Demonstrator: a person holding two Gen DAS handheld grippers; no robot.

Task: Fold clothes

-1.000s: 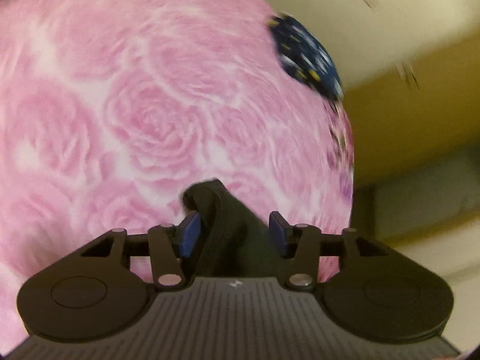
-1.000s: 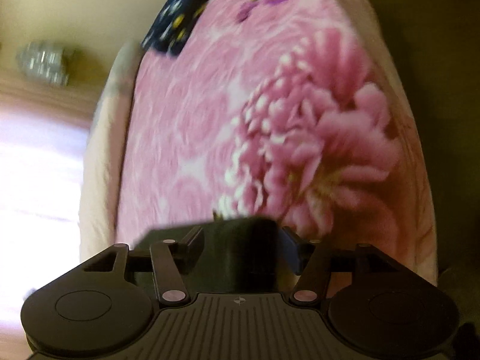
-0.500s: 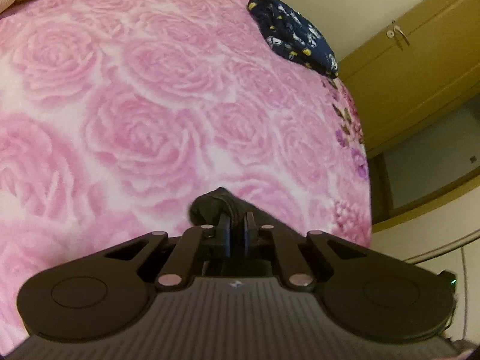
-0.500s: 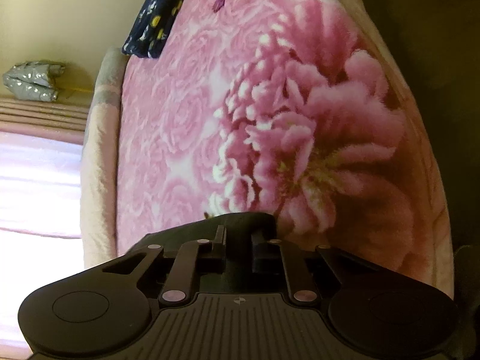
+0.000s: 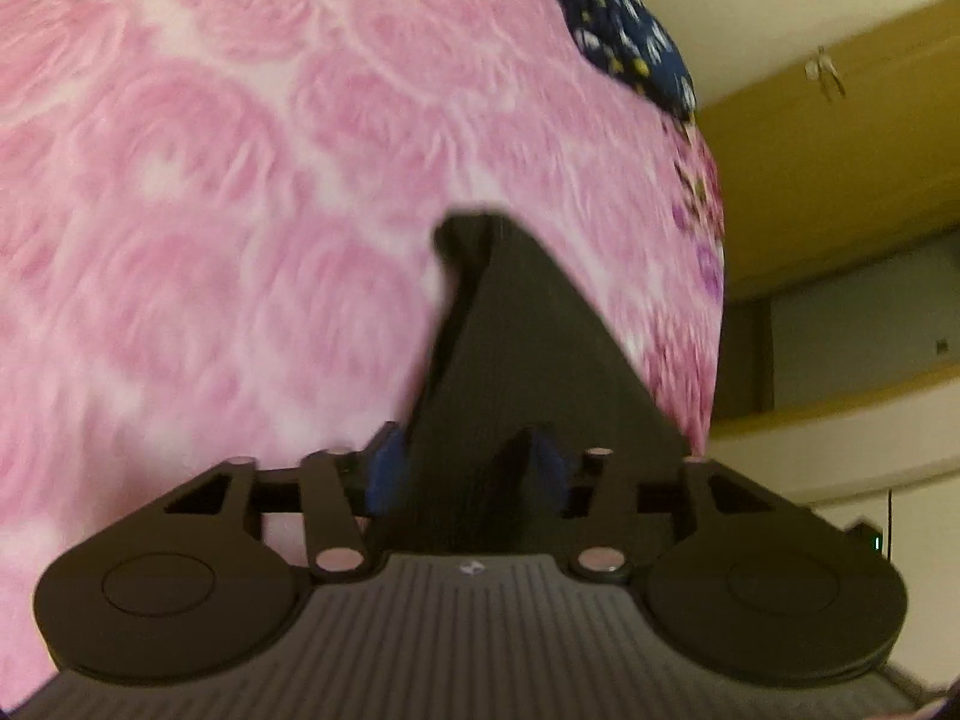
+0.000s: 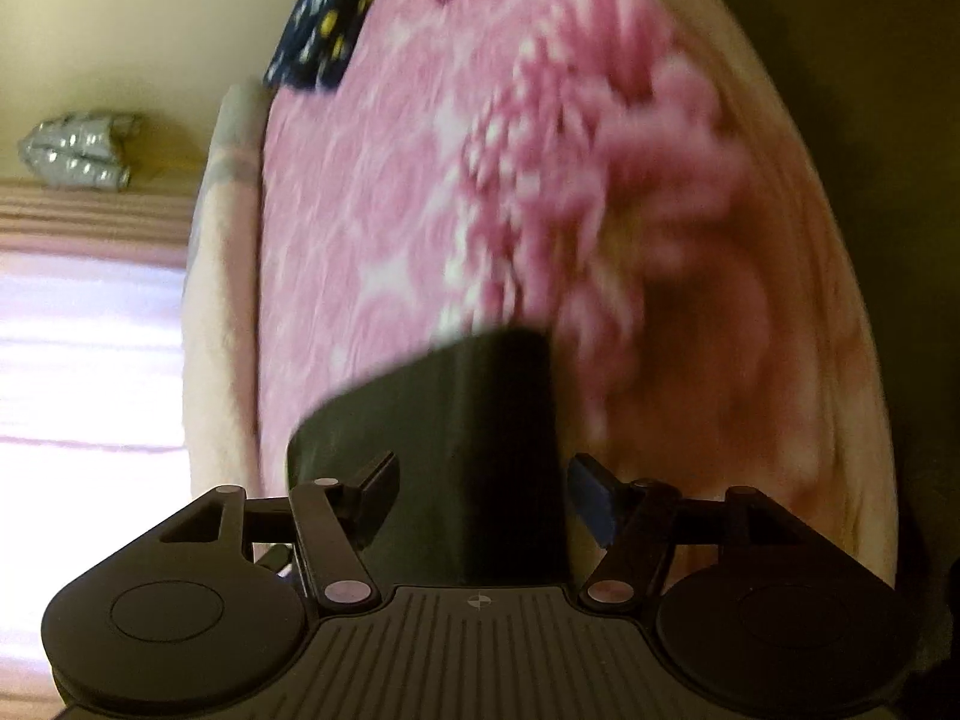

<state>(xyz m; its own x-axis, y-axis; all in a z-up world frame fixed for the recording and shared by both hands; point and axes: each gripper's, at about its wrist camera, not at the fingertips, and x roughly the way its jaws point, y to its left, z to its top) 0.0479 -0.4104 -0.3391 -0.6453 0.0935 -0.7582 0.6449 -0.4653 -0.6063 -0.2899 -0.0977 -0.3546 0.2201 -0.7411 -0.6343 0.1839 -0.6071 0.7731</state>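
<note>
While both wrist views are motion-blurred, we see enough to call the tool states. Left gripper (image 5: 465, 471): jaws stand wide apart, blue pads (image 5: 384, 471) visible on both sides. The black garment (image 5: 516, 348) runs up between the fingers as a tapering peak, its tip over the pink rose bedspread (image 5: 240, 180). We cannot tell whether either pad touches the cloth (blur plus dark-on-dark), but the jaws do not pinch it.

Right gripper (image 6: 483, 495): also wide. The black garment (image 6: 480, 438) sits between the fingers as a broad flat panel, its far edge square on the right and sloping down to the left. The right-hand blue pad (image 6: 591, 498) stands just clear of the cloth edge; the left finger overlaps the cloth in view, contact unclear.

Scene: the garment lies near us in both views, on the bedspread (image 6: 372, 240). In the right view the print turns into one big pink flower (image 6: 600, 168) just beyond the cloth. A navy patterned garment (image 5: 624, 42) lies far off at the far right edge of the bed in the left view; in the right view the same item (image 6: 327, 24) sits at the far end, left of centre. A yellow-brown cabinet door (image 5: 840, 138) stands right of the bed. A bright curtained window (image 6: 84, 312) sits at the left in the right view, with a silvery crumpled object (image 6: 78, 150) above it.
</note>
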